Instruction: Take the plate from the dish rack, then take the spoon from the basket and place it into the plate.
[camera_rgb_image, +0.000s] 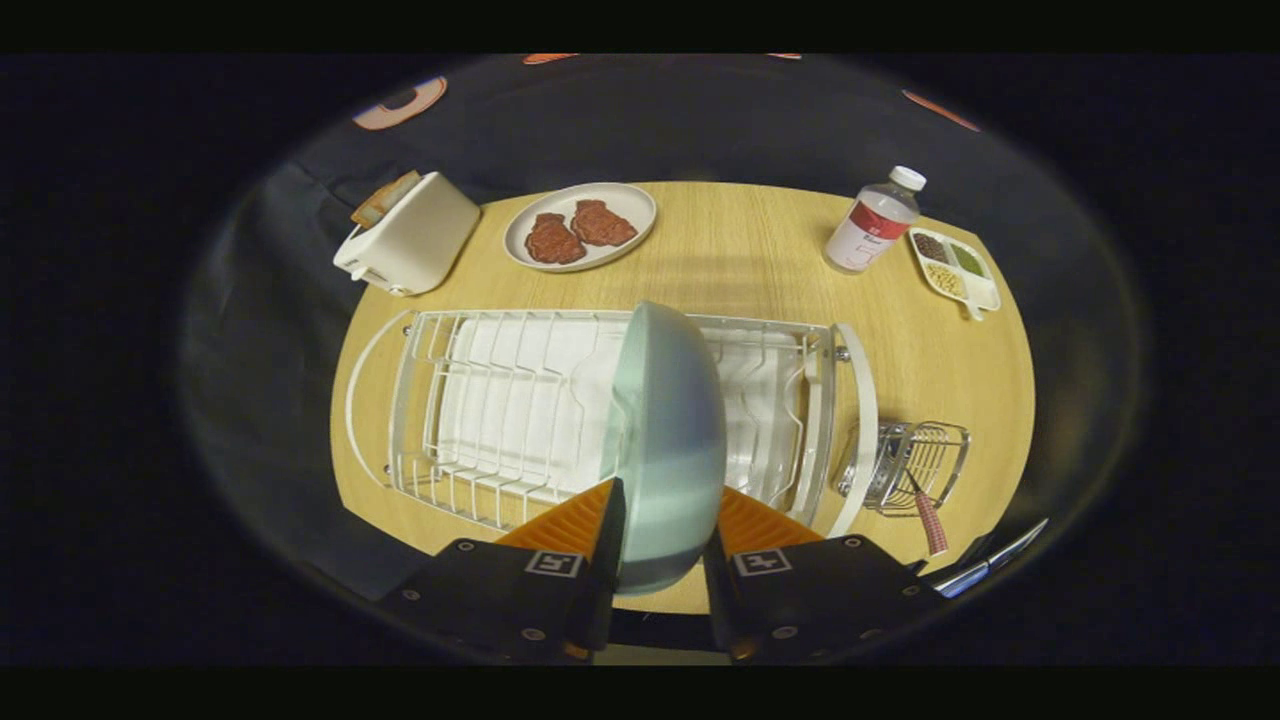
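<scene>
Your gripper (662, 545) has its two fingers pinched on the lower rim of the pale green plate (668, 440), one finger on each face, so the plate stands on edge between them and rises just ahead of the camera. It appears to be lifted out of the white dish rack (500, 400), which sits across the middle of the tabletop (760, 250) behind it, though whether its far edge is clear of the wires is hard to tell. So you are in the first step: the plate is in hand but not yet set down.

Next, judge a bare stretch of tabletop for it. The near edge beside the rack looks tight; the strip between the rack and the far edge looks roomier. You will need to tip the plate flat before letting go.

After that comes the spoon (928, 515), its checked handle leaning out of the wire basket (925, 460) hung on the rack's right end, toward the near right edge.
</scene>
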